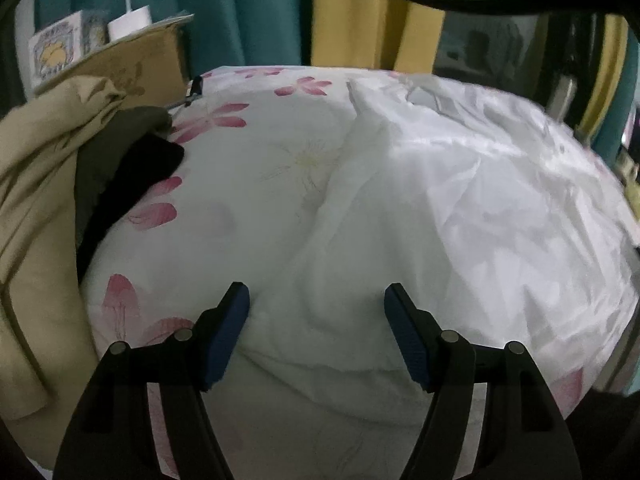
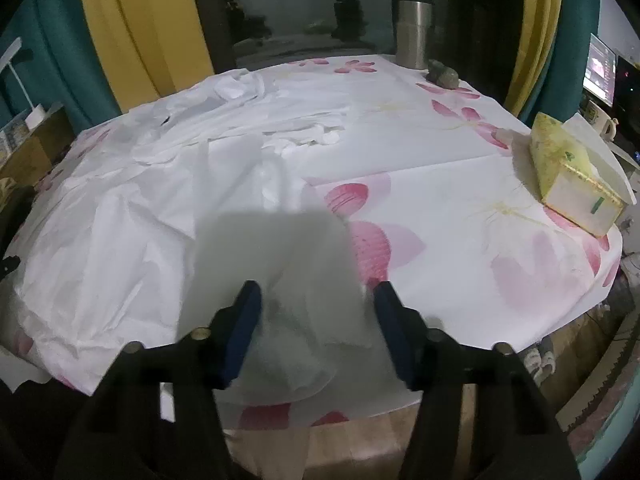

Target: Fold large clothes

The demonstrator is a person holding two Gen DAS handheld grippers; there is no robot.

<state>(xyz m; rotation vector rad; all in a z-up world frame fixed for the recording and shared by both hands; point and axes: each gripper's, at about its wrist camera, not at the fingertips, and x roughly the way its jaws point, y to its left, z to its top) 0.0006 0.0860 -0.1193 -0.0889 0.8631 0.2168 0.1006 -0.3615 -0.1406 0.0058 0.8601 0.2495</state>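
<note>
Left wrist view: the left gripper hangs with its two black, blue-padded fingers spread wide over a crumpled white fabric garment, nothing pinched between them. The garment spreads ahead of the fingertips and off to their right, across a white tablecloth printed with pink petals. A soft fold of the white cloth lies in the gap between the pads; whether either pad touches it cannot be told. To the left of the fingers sits a heap of beige, olive and black clothing, with a brown cardboard box beyond it.

Right wrist view: the right gripper stands partly open, its blue pads on either side of a thin, translucent white flap of the garment that rises between them. The flap is blurred, and contact with the pads cannot be made out. The rest of the garment lies ahead and to the left of the fingers. Off to the right rests a yellow tissue box; far ahead stands a steel tumbler.
</note>
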